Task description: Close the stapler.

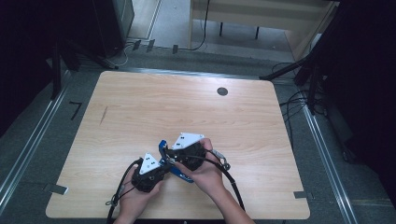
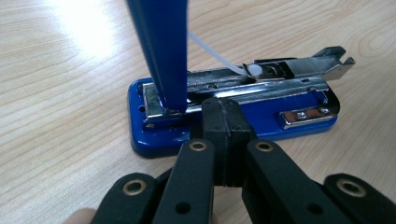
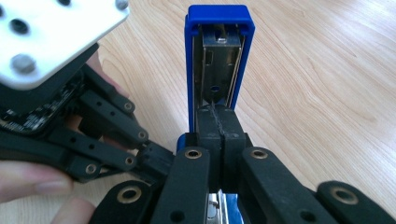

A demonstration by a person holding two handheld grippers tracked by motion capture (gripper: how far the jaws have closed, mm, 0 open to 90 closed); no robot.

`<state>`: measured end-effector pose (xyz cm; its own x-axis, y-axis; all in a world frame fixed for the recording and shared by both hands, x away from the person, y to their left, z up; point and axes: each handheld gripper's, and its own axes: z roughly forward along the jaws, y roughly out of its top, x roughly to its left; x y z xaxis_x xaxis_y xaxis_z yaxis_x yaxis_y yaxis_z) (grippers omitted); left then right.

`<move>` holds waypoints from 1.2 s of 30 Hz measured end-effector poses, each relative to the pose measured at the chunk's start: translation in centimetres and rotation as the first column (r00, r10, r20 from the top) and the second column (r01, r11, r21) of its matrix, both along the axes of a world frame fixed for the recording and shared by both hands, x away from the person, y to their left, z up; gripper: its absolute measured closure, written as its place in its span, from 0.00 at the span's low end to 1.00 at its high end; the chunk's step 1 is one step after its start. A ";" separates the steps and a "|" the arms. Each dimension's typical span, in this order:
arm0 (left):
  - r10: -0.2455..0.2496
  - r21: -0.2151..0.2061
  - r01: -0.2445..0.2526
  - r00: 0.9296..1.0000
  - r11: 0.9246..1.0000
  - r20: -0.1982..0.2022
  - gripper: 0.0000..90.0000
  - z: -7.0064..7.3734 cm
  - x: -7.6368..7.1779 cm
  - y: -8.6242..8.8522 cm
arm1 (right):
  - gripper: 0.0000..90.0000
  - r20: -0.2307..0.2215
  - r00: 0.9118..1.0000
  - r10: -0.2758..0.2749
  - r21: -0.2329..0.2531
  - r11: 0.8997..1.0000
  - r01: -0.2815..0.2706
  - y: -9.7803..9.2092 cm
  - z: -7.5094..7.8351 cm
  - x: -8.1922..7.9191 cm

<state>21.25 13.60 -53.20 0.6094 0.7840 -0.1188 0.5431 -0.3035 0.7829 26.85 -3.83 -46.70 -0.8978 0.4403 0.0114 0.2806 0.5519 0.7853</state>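
Observation:
A blue stapler (image 1: 180, 173) lies opened near the table's front edge. Its base (image 2: 154, 140) rests flat with the metal magazine (image 2: 280, 70) exposed, and the blue lid (image 3: 219, 14) stands upright. My left gripper (image 2: 226, 109) is shut, its joined tips against the magazine's near side, above the base. My right gripper (image 3: 217, 114) is also shut, its tips touching the lower inside of the raised lid. In the high view the left gripper (image 1: 161, 165) and the right gripper (image 1: 170, 156) meet at the stapler. Whether either pinches a thin metal edge is hidden.
The wooden table (image 1: 187, 107) has a round cable hole (image 1: 222, 91) at the back right. Cables trail from both grippers over the front edge. Dark stands and floor cables surround the table.

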 end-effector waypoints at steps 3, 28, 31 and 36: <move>0.000 0.000 0.000 1.000 1.000 0.002 1.00 0.0 0.1 -0.1 | 1.00 -0.002 1.000 -0.001 0.011 1.000 0.001 -0.5 -0.1 -0.1; -0.002 0.004 0.002 1.000 1.000 0.008 1.00 0.0 0.0 -0.2 | 1.00 0.014 0.997 -0.082 0.121 0.989 0.079 -2.7 2.5 0.0; -0.003 0.006 0.003 1.000 1.000 0.008 1.00 0.0 0.0 -0.2 | 1.00 0.031 0.996 -0.086 0.142 0.987 0.081 -2.4 3.1 0.2; -0.001 0.003 0.001 1.000 1.000 0.007 1.00 0.0 0.0 -0.2 | 1.00 0.049 0.994 -0.100 0.216 0.973 0.088 -1.7 3.7 0.0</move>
<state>21.29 13.44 -53.24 0.6113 0.7834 -0.1124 0.5375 -0.3067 0.7855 26.81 -5.54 -42.95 -0.8543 0.5160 0.0621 0.2728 0.3436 0.8986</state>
